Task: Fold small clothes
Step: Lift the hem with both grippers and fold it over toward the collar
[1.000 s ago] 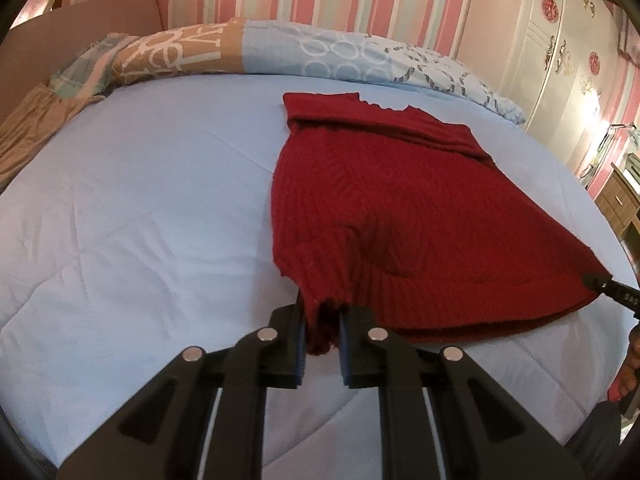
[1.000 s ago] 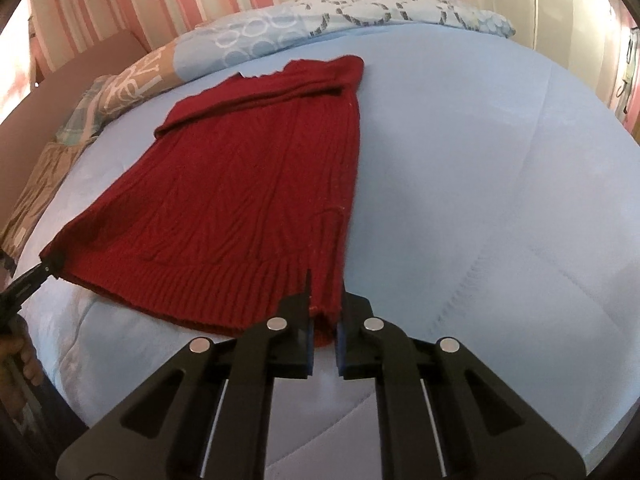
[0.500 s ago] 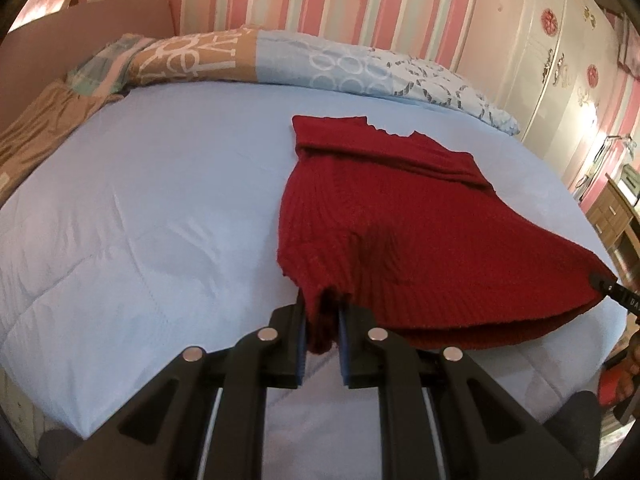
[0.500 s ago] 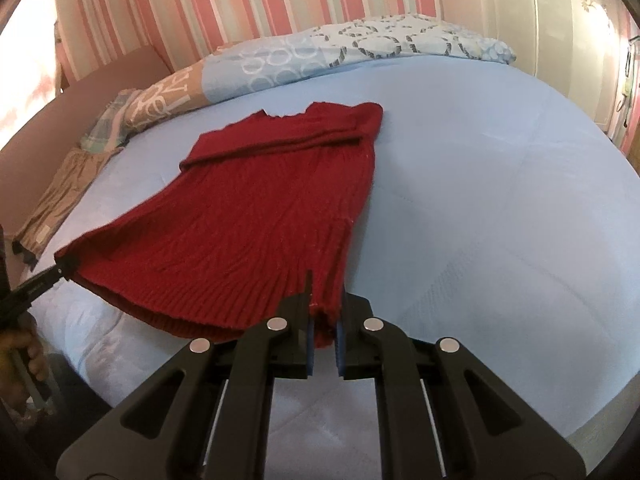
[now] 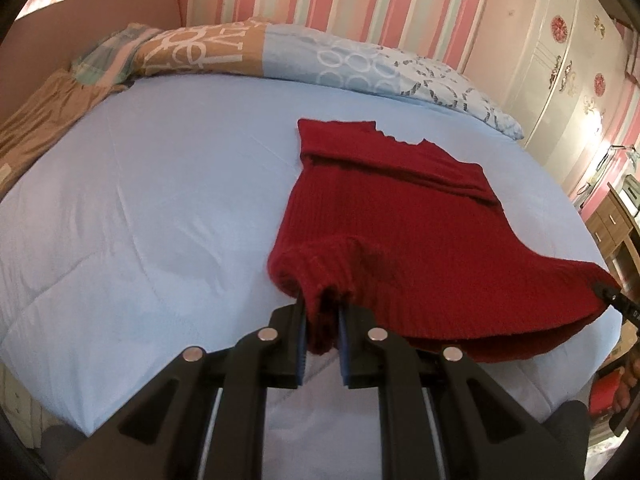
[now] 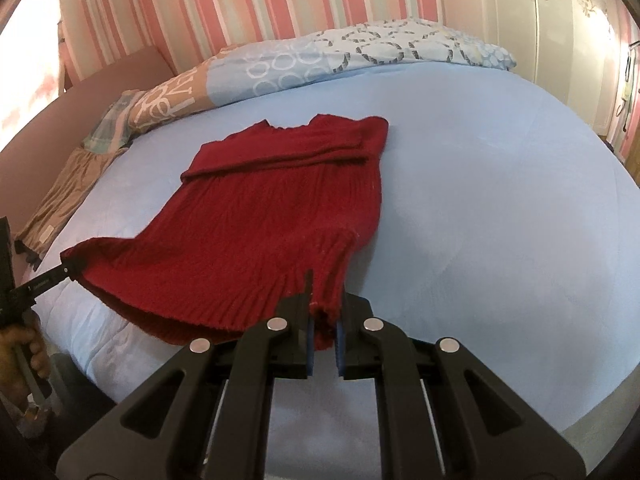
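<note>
On the light blue bed (image 5: 140, 208) lies 1 red knitted sweater (image 5: 384, 220), collar end resting flat toward the 1 long patterned pillow (image 5: 320, 64), hem end raised off the cover; the left gripper (image 5: 322, 332) and right gripper (image 6: 323, 328), 2 in all, are each clamped tight on 1 hem corner; the step in hand looks like the lengthwise fold; next, both corners should probably travel together toward the collar, kept level so the knit does not skew.

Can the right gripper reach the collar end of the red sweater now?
Probably not yet. The right gripper is shut on the hem of the red sweater, and the collar end lies far across the bed; nothing blocks the way.
</note>
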Demonstrator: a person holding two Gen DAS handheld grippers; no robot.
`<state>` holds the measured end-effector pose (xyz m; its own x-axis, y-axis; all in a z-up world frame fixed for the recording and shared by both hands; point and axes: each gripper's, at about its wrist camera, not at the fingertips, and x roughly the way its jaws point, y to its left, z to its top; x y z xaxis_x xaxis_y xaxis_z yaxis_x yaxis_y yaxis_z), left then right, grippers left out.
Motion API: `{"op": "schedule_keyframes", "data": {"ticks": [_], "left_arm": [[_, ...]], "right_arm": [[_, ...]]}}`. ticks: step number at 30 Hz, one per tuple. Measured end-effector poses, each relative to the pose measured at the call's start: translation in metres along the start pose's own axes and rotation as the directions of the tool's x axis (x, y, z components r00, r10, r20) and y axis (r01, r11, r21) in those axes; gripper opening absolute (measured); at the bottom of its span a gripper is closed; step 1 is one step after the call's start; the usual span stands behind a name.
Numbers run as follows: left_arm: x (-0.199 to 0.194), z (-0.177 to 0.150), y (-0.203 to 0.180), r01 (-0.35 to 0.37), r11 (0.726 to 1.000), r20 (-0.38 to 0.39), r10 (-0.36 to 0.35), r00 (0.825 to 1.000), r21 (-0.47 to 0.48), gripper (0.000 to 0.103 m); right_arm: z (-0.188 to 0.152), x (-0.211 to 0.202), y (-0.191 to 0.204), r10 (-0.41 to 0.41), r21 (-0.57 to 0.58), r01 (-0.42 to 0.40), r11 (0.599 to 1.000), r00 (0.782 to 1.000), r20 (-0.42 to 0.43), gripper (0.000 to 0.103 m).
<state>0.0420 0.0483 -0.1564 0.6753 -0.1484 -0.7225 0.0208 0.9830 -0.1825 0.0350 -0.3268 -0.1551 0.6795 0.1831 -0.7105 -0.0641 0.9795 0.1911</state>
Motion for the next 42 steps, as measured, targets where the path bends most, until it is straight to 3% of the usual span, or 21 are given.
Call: {"op": "schedule_keyframes", "data": {"ticks": [18, 27, 42], "left_arm": [[0.035, 0.079, -0.007, -0.007, 0.999, 0.067, 0.005, 0.998, 0.032, 0.012], [0.065, 0.142, -0.007, -0.008, 0.999, 0.121, 0.003, 0.993, 0.039, 0.012], [0.188, 0.229, -0.031, -0.101, 0.989, 0.102, 0.089, 0.991, 0.111, 0.012]], "right_arm": [[0.076, 0.032, -0.005, -0.014, -0.03, 0.015, 0.999, 0.999, 0.044, 0.008], [0.129, 0.063, -0.015, -0.018, -0.028, 0.02, 0.999, 0.997, 0.075, 0.008], [0.207, 0.179, -0.046, -0.045, 0.021, 0.045, 0.999, 0.999, 0.011, 0.008]]}}
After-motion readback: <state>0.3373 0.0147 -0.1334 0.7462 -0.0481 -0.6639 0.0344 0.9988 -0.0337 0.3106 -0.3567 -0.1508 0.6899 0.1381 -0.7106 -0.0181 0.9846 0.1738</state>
